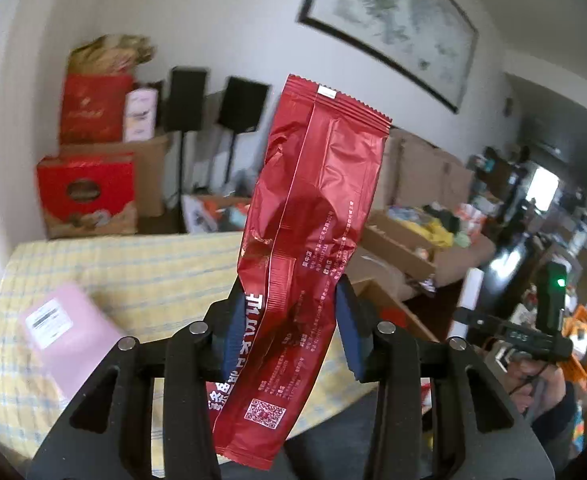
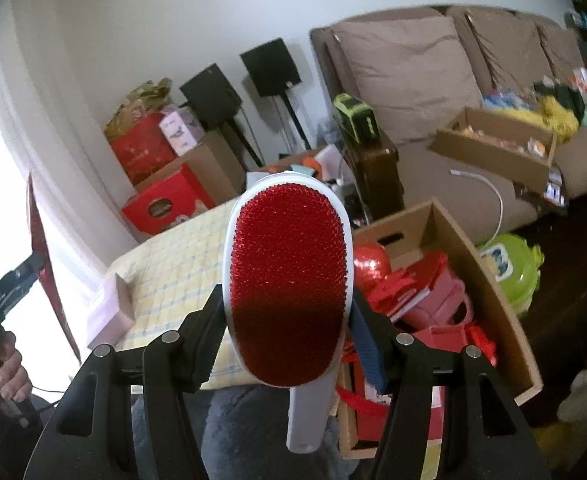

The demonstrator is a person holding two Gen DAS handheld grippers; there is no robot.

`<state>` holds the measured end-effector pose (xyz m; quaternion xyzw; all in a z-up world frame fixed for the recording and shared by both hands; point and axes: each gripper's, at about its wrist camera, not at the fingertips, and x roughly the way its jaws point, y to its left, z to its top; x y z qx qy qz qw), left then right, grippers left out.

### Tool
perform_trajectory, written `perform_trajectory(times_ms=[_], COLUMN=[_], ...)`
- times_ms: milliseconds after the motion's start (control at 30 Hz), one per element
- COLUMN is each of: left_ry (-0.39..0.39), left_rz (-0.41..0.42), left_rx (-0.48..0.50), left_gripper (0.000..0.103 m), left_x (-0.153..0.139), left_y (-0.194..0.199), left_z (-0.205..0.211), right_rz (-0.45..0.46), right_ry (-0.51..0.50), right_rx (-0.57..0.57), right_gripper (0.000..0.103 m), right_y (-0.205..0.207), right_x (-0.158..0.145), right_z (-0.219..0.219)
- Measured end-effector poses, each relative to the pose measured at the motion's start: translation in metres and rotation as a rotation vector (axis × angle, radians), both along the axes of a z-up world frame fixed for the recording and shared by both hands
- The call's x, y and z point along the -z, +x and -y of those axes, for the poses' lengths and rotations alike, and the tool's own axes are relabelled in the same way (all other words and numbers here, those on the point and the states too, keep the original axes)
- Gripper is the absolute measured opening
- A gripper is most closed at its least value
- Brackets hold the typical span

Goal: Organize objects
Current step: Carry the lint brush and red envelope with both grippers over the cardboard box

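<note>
In the left wrist view a crinkled red foil packet (image 1: 317, 184) with white print stands upright and tilts right. My left gripper (image 1: 289, 296) is shut on its lower half, blue pads pressing both sides. It hangs above a table with a yellow checked cloth (image 1: 133, 272). In the right wrist view my right gripper (image 2: 287, 304) is shut on a lint brush (image 2: 289, 256) with a red bristle face and a white body, handle pointing toward the camera. The red packet (image 2: 39, 232) shows edge-on at the far left of that view, over a hand (image 2: 1, 368).
A pink parcel (image 1: 69, 332) lies on the cloth at the left. An open cardboard box (image 2: 473, 264) with red and pink items stands right of the table. Behind are a brown sofa (image 2: 413, 80) with another box (image 2: 493, 140), stacked red boxes (image 1: 89, 192) and black speakers (image 1: 185, 100).
</note>
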<state>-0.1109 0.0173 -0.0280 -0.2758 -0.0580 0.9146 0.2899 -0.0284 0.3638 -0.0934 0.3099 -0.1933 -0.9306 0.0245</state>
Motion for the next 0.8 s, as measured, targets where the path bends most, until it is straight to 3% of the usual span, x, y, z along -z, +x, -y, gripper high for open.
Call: perform_trajectory(times_ms=[200, 333, 400, 600, 800], left_ry=[0.0, 0.022, 0.043, 0.053, 0.061], left_rz=[-0.058, -0.012, 0.008, -0.009, -0.016], left_rx=[0.015, -0.052, -0.033, 0.002, 0.017], left_gripper=[0.039, 0.039, 0.039, 0.039, 0.039], left_x=[-0.02, -0.019, -0.018, -0.023, -0.023], left_y=[0.007, 0.005, 0.012, 0.034, 0.028], left_z=[-0.039, -0.057, -0.067, -0.103, -0.154], right_rz=[-0.031, -0.043, -0.057, -0.061, -0.085], right_ry=[0.097, 0.181, 0.205, 0.169, 0.107], right_rx=[0.021, 0.002, -0.007, 0.023, 0.062], right_gripper=[0.06, 0.06, 0.06, 0.06, 0.06], right_y=[0.015, 0.023, 0.031, 0.04, 0.036], right_x=[-0.035, -0.052, -0.055, -0.056, -0.056], right_z=[-0.005, -0.012, -0.021, -0.058, -0.093])
